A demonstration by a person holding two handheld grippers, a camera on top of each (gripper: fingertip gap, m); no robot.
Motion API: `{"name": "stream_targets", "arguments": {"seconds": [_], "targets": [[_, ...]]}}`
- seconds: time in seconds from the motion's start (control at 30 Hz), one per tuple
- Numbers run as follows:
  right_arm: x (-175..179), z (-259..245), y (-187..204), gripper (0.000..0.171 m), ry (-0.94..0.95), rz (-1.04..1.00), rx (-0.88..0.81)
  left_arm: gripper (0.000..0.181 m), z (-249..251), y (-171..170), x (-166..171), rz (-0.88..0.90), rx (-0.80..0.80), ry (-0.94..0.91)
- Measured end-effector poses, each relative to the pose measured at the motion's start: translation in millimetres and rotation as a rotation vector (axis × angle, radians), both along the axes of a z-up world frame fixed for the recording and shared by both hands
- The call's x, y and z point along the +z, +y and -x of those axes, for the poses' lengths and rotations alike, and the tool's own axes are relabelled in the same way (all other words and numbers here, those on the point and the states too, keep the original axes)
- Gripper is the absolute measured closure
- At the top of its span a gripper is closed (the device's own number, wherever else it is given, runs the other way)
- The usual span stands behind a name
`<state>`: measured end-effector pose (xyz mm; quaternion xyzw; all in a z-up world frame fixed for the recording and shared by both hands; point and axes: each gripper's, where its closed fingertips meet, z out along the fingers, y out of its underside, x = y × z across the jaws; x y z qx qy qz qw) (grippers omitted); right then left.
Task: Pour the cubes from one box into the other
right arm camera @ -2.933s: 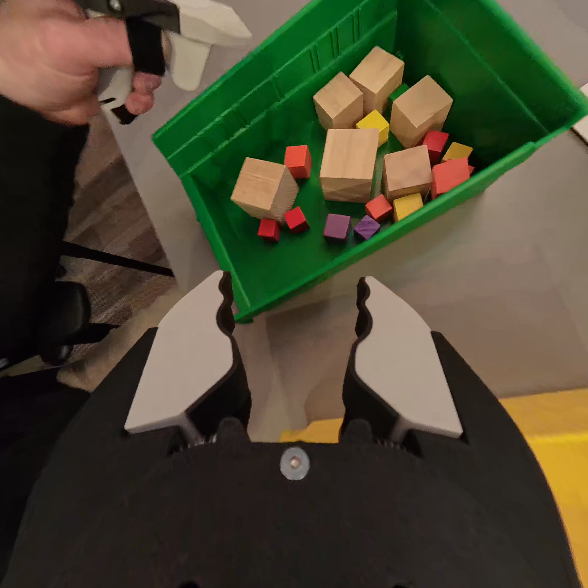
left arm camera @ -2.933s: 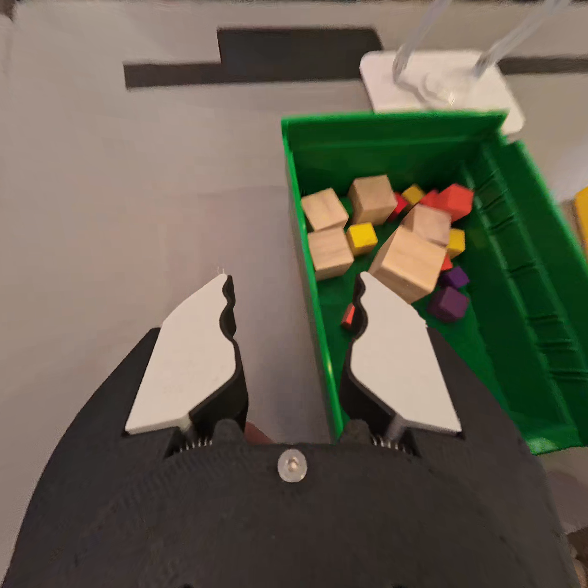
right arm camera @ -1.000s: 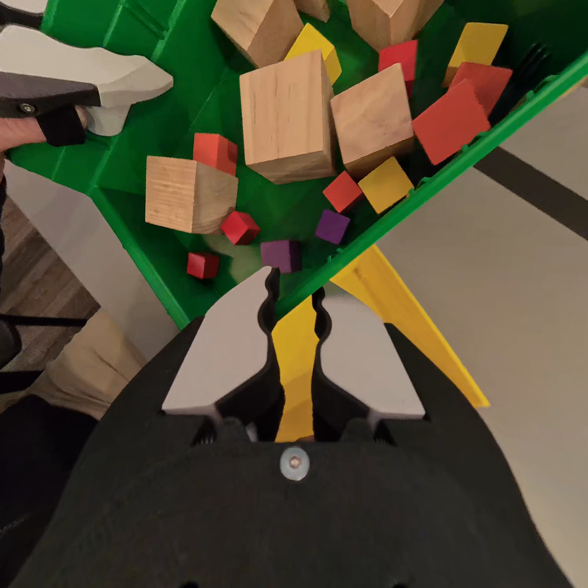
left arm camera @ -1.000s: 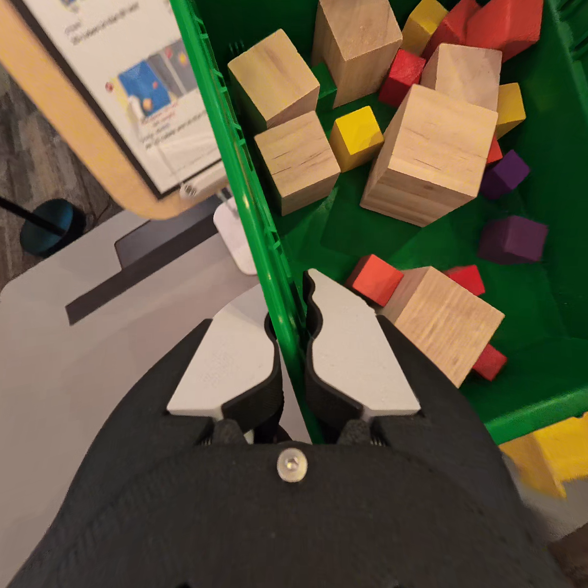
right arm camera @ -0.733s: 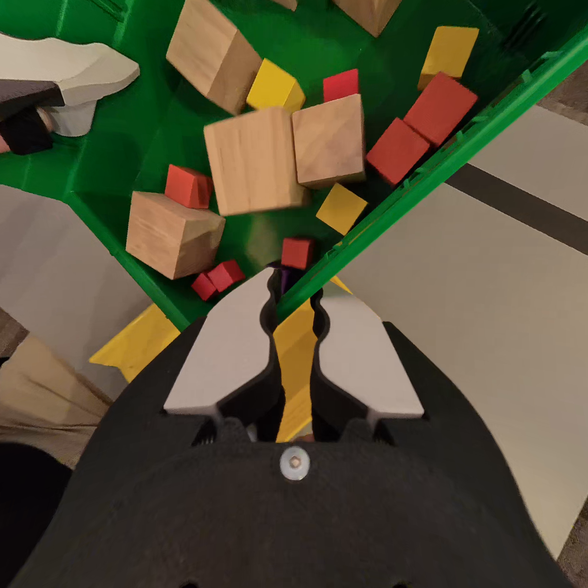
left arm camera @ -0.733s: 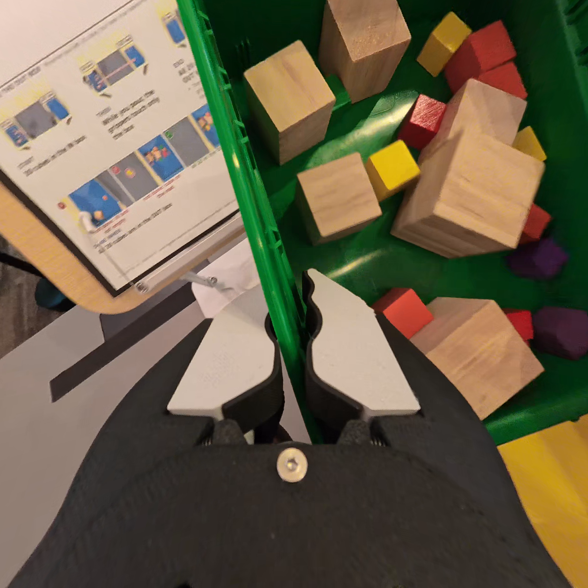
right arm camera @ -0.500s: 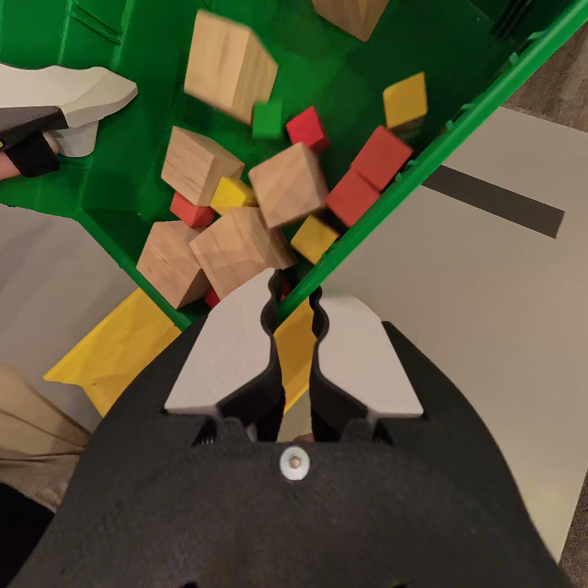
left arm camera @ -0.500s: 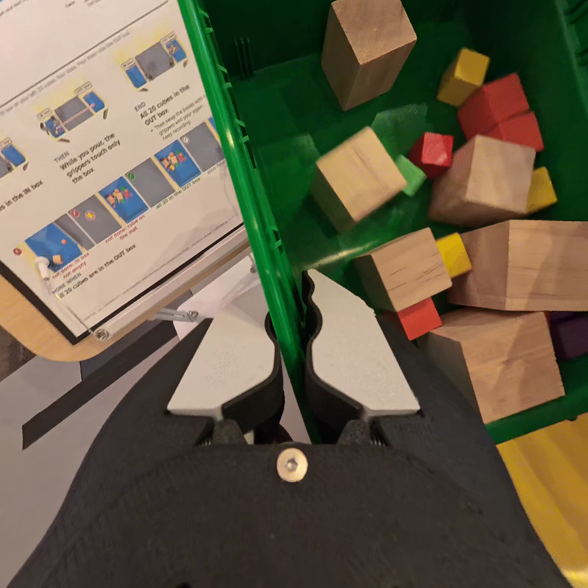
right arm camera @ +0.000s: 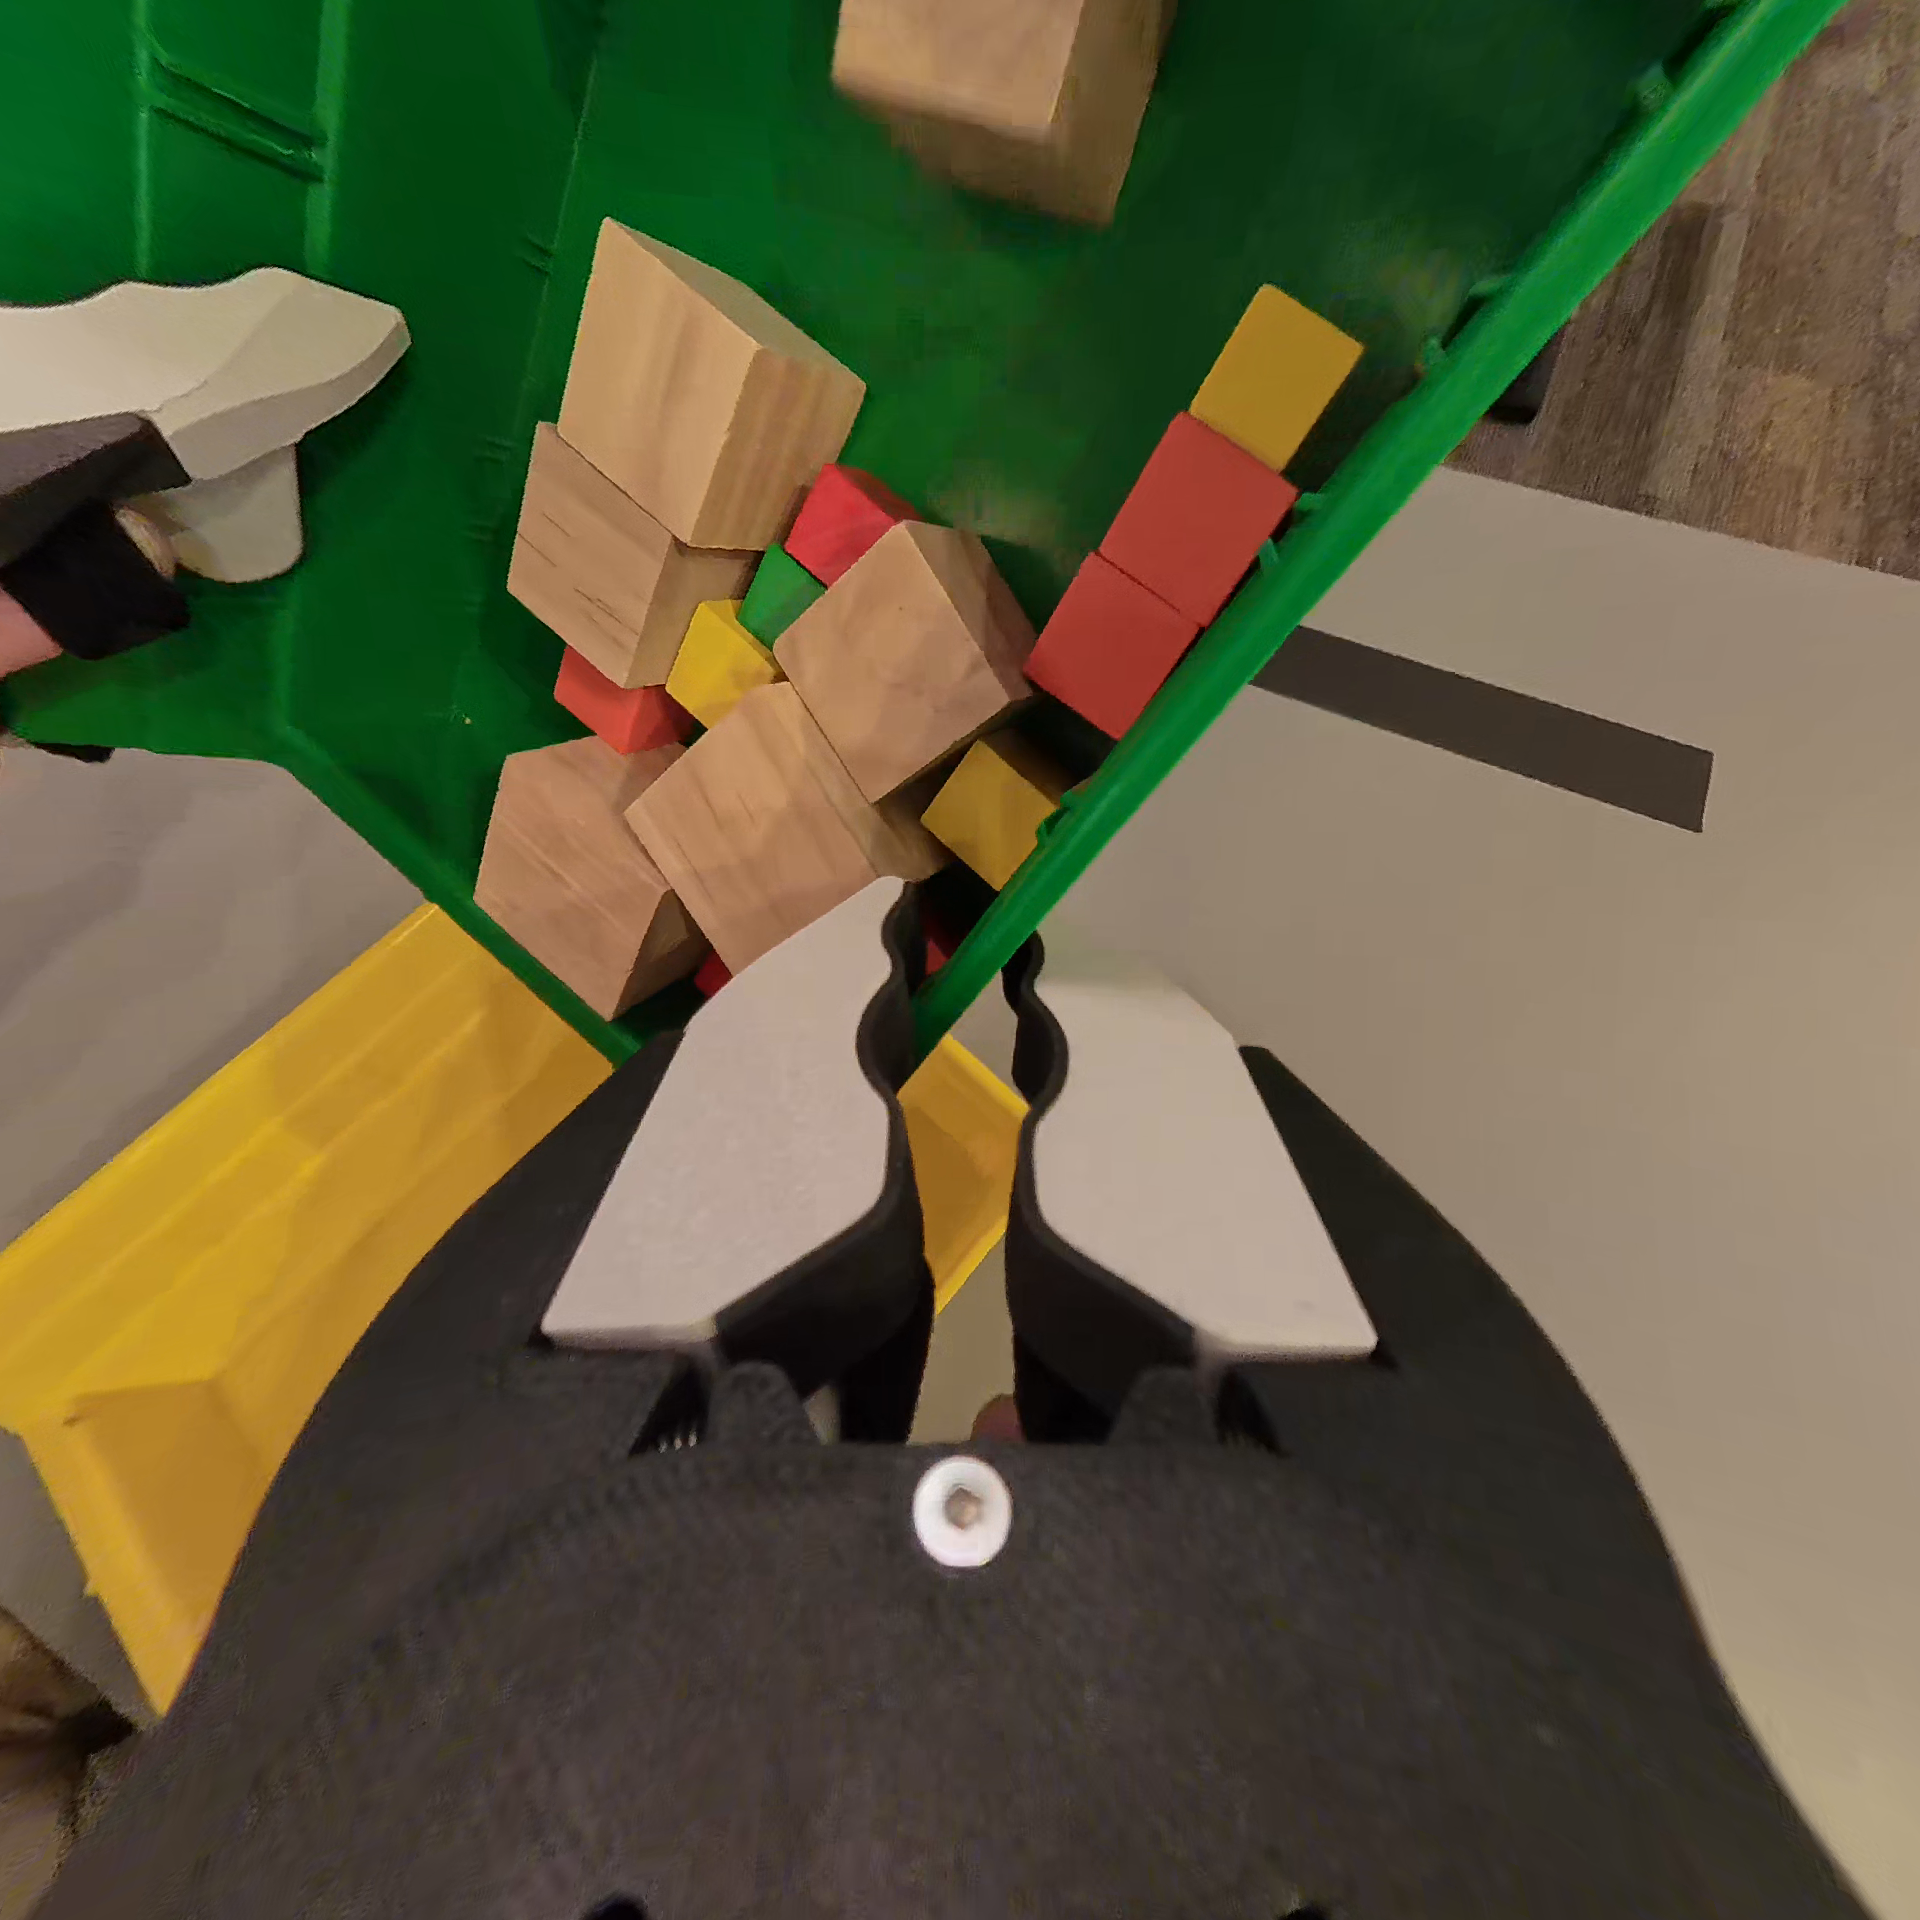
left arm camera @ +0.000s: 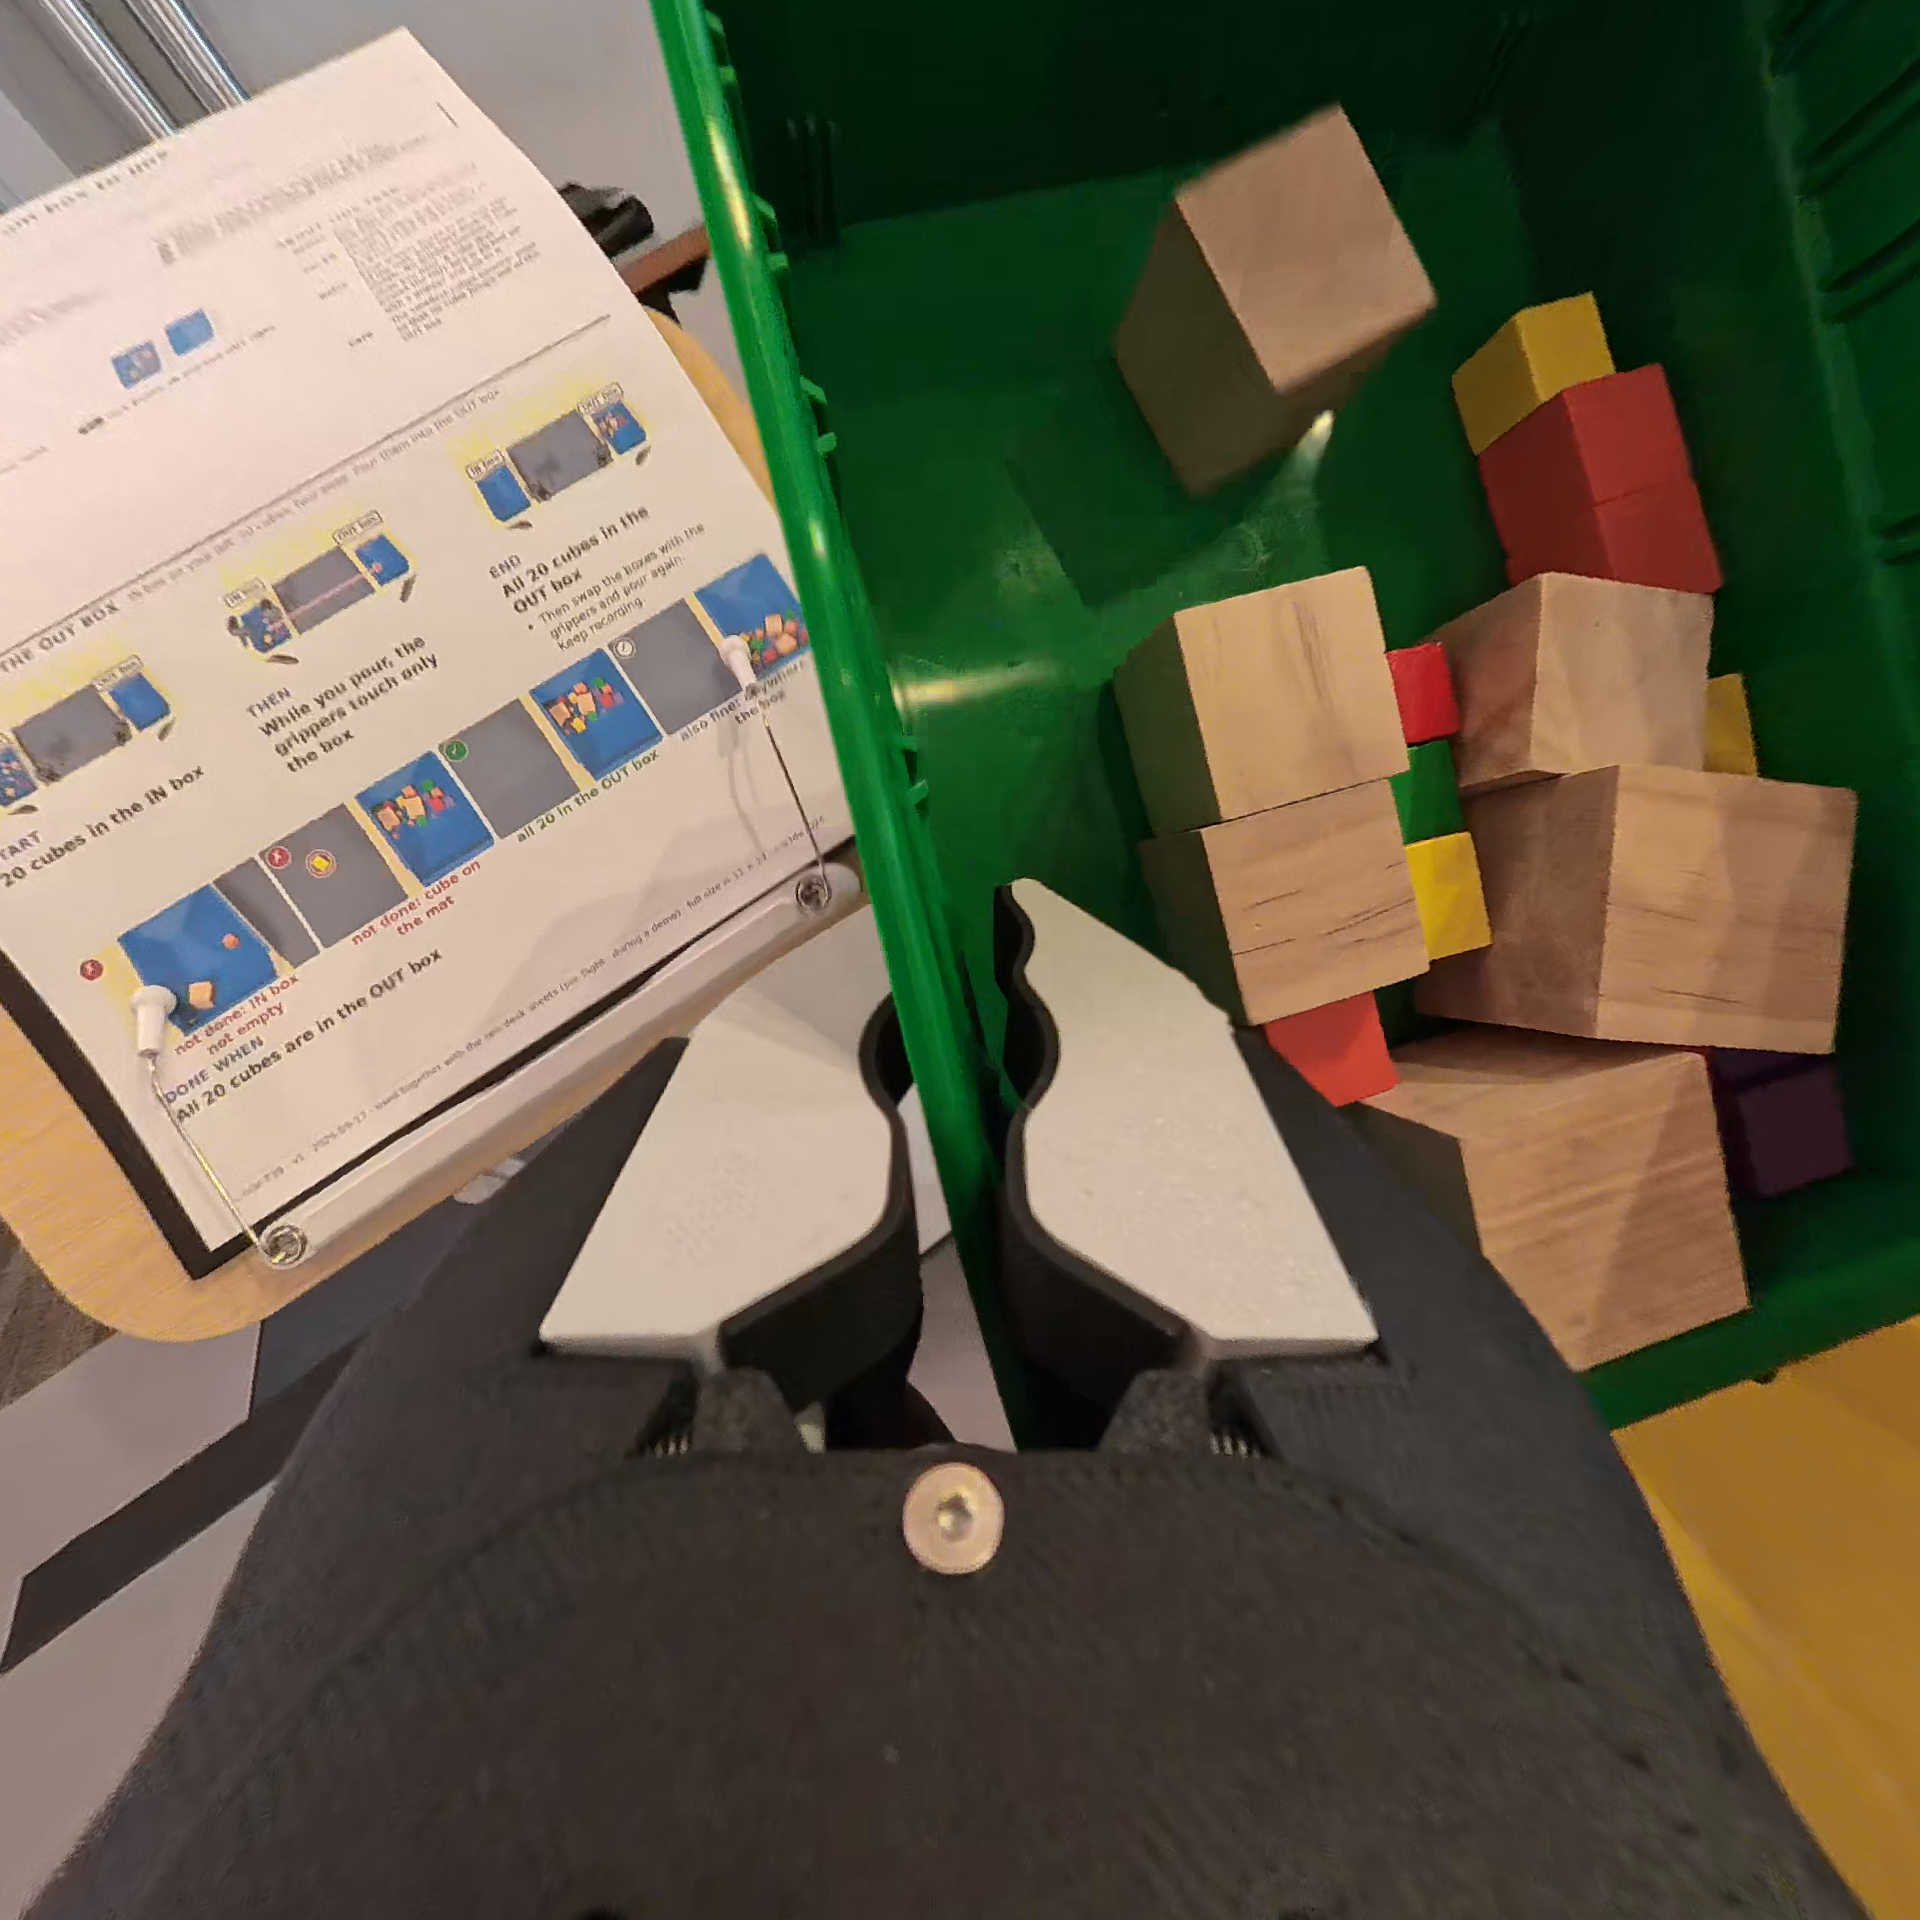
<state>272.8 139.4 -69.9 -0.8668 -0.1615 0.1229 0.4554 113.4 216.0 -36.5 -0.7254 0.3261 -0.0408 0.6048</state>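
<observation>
The green box (left arm camera: pixel 997 561) is tipped steeply. My left gripper (left arm camera: pixel 951 997) is shut on its left wall. My right gripper (right arm camera: pixel 961 966) is shut on its right wall (right arm camera: pixel 1351 540). Several wooden, red, yellow, green and purple cubes are heaped against the low end wall (left arm camera: pixel 1538 904), (right arm camera: pixel 790 727). One wooden cube (left arm camera: pixel 1273 296) is blurred, mid-slide, higher up; it also shows in the right wrist view (right arm camera: pixel 997 94). The yellow box (right arm camera: pixel 260 1184) lies just below the low end, and shows at lower right in the left wrist view (left arm camera: pixel 1787 1558). The left gripper also shows in the right wrist view (right arm camera: pixel 187 416).
A printed instruction sheet (left arm camera: pixel 343 623) on a wooden stand stands left of the green box. The grey table mat (right arm camera: pixel 1507 1039) carries a dark tape strip (right arm camera: pixel 1486 727). Carpet floor (right arm camera: pixel 1766 364) lies beyond the table edge.
The green box has tipped much further. The cubes slid down from the far end and piled at the low end wall. Both grippers kept hold of the walls.
</observation>
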Motion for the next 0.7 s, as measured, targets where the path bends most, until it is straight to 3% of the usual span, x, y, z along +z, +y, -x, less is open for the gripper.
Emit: {"name": "stream_targets", "arguments": {"seconds": [0.53, 0.7], "targets": [[-4.3, -7.5, 3.7, 0.164, 0.02, -0.18, -0.038, 0.17, -6.8, -1.9, 6.7, -0.229, -0.019, -0.044], [-6.9, -14.0, 5.4, 0.163, -0.027, -0.272, -0.083, 0.171, -12.3, 1.8, -2.6, -0.177, -0.021, -0.001]]}}
